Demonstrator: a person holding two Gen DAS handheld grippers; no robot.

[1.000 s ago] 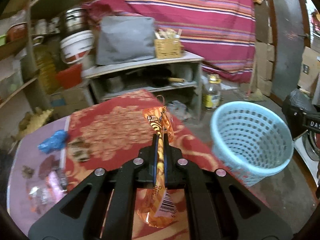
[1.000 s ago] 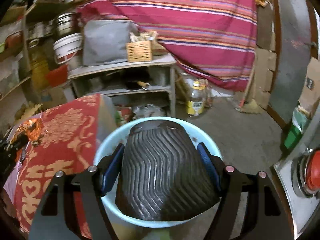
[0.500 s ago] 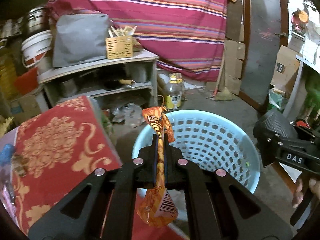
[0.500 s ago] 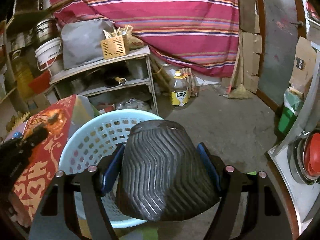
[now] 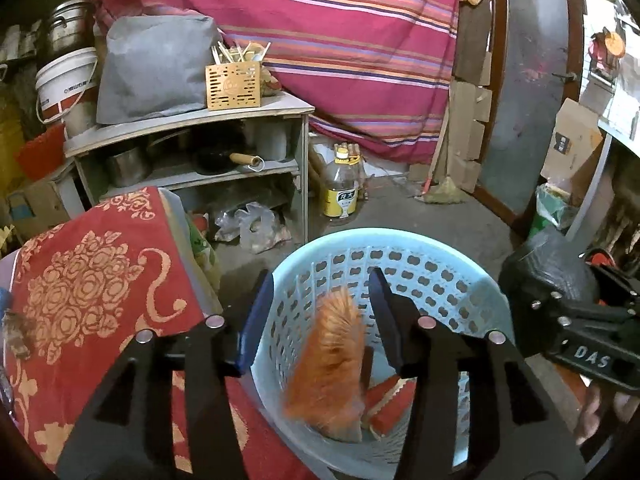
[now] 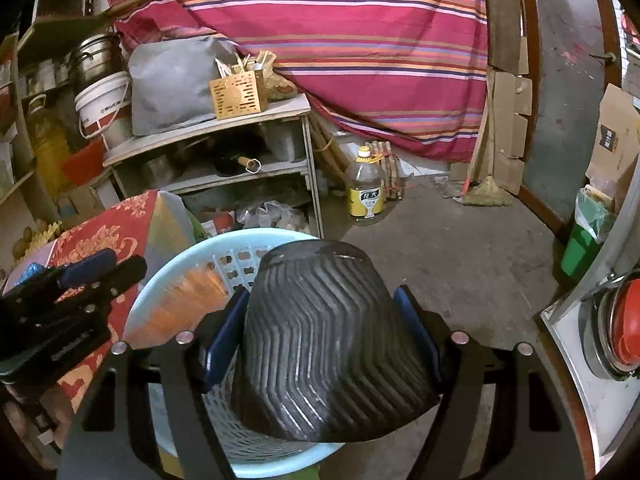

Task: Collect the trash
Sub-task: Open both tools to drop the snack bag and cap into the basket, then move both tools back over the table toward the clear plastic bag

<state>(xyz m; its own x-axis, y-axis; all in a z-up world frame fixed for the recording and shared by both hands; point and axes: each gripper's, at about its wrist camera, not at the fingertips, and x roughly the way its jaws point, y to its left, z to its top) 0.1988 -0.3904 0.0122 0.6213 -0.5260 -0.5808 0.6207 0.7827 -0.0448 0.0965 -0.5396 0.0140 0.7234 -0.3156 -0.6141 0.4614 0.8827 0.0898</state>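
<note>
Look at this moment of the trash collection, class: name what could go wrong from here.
1. The left gripper is opening and the blurred orange wrapper is dropping; its top is near the rim of the blue basket, so it might snag there.
2. The right gripper clamps a black ribbed object over the basket; it may block later drops.
3. The basket is beside the red cloth, whose edge could get caught.
</note>
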